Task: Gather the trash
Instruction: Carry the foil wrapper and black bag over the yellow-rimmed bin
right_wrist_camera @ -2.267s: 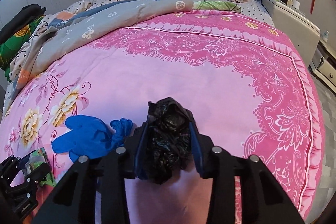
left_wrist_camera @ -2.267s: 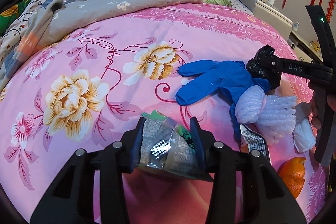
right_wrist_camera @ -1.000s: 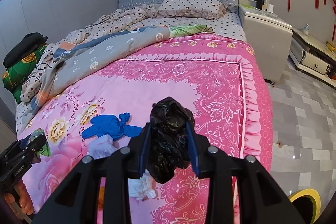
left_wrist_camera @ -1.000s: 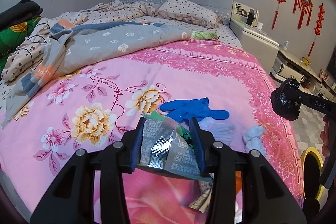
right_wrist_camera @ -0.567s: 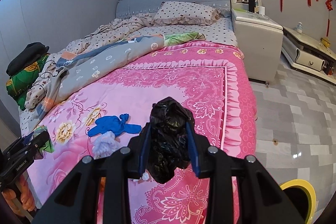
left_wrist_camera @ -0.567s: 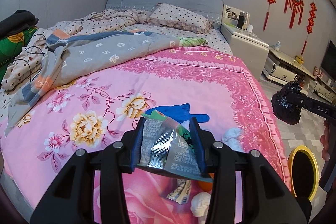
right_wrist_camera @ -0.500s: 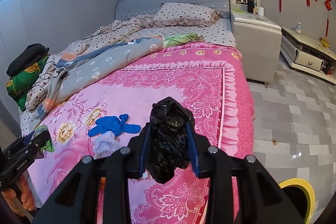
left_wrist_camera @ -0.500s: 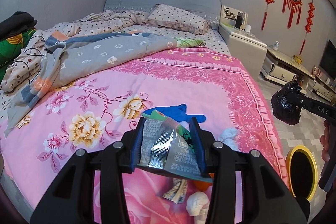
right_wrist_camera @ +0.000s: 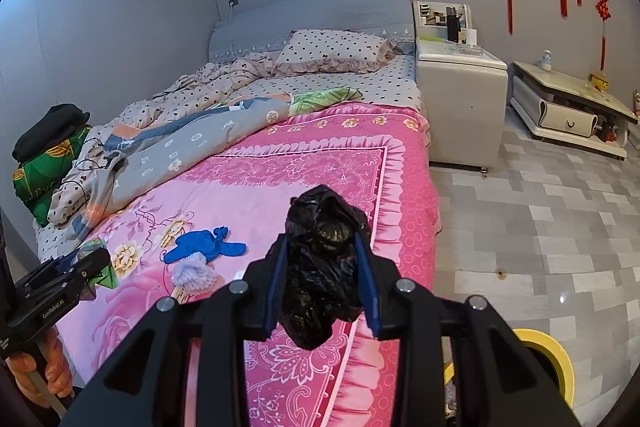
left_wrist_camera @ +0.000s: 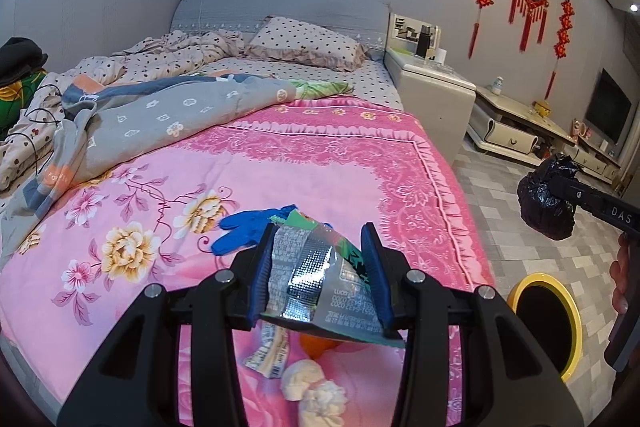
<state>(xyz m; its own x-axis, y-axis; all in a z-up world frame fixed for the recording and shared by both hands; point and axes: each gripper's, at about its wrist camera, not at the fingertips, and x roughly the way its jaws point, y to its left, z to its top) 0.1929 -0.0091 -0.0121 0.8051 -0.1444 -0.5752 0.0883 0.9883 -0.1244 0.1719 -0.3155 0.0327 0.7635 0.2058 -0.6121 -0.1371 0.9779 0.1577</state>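
My left gripper (left_wrist_camera: 318,259) is shut on a crumpled silver and green snack wrapper (left_wrist_camera: 316,279), held above the foot of the pink bed. My right gripper (right_wrist_camera: 322,263) is shut on a balled black plastic bag (right_wrist_camera: 324,267); the same black bag (left_wrist_camera: 546,205) hangs over the floor at the right in the left wrist view. A round yellow-rimmed trash bin (left_wrist_camera: 544,327) stands on the floor beside the bed, below the bag. On the quilt lie a blue glove (right_wrist_camera: 204,245), a white foam net (right_wrist_camera: 194,275), a small wrapper (left_wrist_camera: 266,353), orange peel (left_wrist_camera: 316,345) and white tissue wads (left_wrist_camera: 316,387).
The pink floral quilt (left_wrist_camera: 280,167) covers the bed, with a grey blanket (left_wrist_camera: 160,119) heaped at its left. A white nightstand (right_wrist_camera: 460,107) and a low cabinet (right_wrist_camera: 572,107) stand to the right. Grey tiled floor (right_wrist_camera: 540,227) lies between them and the bin rim (right_wrist_camera: 548,351).
Both grippers have drawn back and up from the bed, each keeping its load. More floor and more of the yellow bin have come into view.
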